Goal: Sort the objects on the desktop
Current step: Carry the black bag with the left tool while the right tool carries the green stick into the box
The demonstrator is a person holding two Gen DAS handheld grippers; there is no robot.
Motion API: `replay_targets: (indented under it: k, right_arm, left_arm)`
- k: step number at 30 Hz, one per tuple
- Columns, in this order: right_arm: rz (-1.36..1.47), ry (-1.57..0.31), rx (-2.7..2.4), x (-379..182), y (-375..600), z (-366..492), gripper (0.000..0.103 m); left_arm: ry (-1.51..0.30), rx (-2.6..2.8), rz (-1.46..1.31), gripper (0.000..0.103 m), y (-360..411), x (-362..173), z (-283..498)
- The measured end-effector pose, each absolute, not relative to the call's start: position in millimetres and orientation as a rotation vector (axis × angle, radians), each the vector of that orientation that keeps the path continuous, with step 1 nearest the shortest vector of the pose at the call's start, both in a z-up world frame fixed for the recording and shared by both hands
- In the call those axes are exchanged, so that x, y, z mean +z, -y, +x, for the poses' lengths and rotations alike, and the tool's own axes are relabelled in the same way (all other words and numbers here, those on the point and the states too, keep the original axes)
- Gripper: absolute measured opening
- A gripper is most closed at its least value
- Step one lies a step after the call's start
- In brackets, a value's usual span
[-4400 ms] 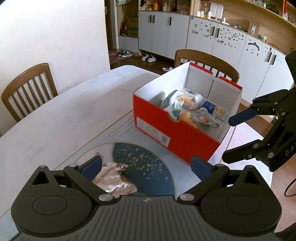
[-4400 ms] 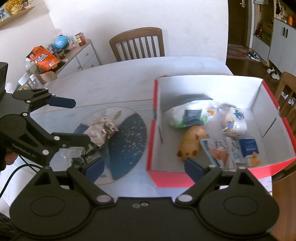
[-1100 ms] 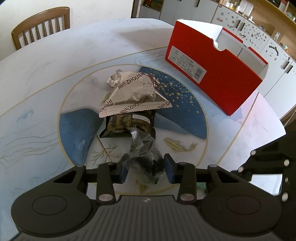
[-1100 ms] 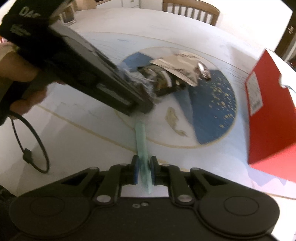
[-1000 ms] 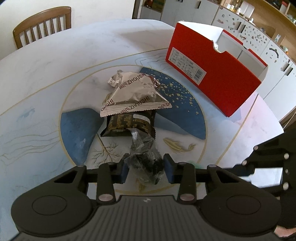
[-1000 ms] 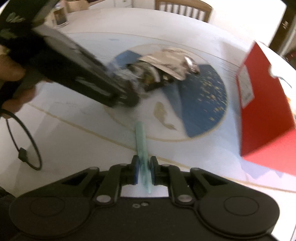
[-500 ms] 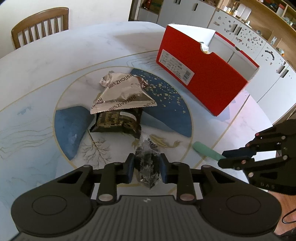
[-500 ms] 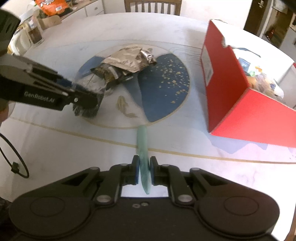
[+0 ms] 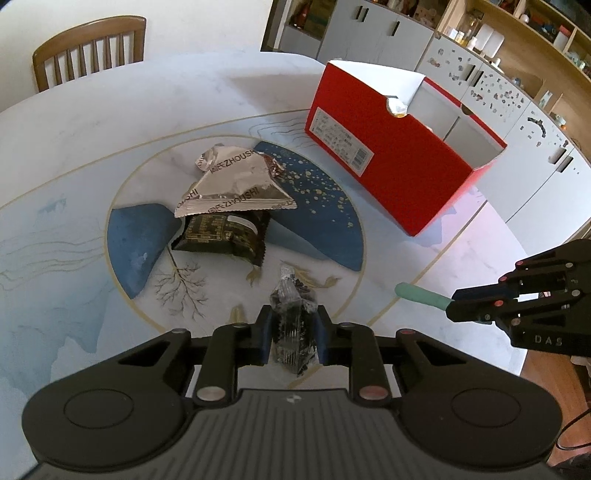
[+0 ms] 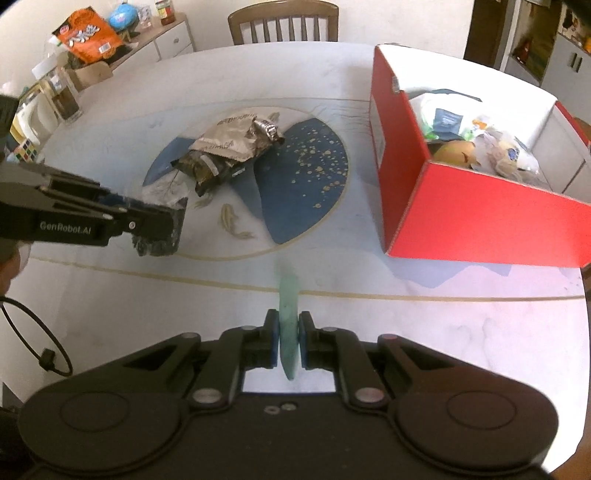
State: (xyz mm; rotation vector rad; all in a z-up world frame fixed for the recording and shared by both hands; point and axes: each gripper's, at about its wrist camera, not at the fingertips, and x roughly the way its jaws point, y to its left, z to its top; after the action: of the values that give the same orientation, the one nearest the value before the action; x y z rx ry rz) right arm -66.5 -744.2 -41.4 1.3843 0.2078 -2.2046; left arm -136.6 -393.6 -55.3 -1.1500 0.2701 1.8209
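Note:
My left gripper is shut on a clear packet of dark bits and holds it above the table's near side; it also shows in the right wrist view. My right gripper is shut on a flat teal piece, also seen in the left wrist view. A silver ZHOUSHI packet lies partly on a dark brown packet on the table's round painted motif. The red box stands at the far right, holding several packets.
The round white table has a curved edge close on the right. Wooden chairs stand behind it. White cabinets lie beyond the box. A sideboard with snack bags is at the far left in the right wrist view.
Both grippers have lifted and drawn back from the packets, each keeping its load. The left one's packet has come clear of the dark brown packet. The red box interior is now in the right view.

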Motion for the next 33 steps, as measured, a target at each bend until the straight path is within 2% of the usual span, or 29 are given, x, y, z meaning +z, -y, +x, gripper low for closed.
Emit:
replay_targets:
  k: [33]
  right_arm:
    - [1.197, -0.060, -2.265, 51.5, 673.2, -103.8, 0.010]
  left_arm:
    - [-0.275, 1.727, -1.026, 0.022, 365.5, 0.0, -98.5]
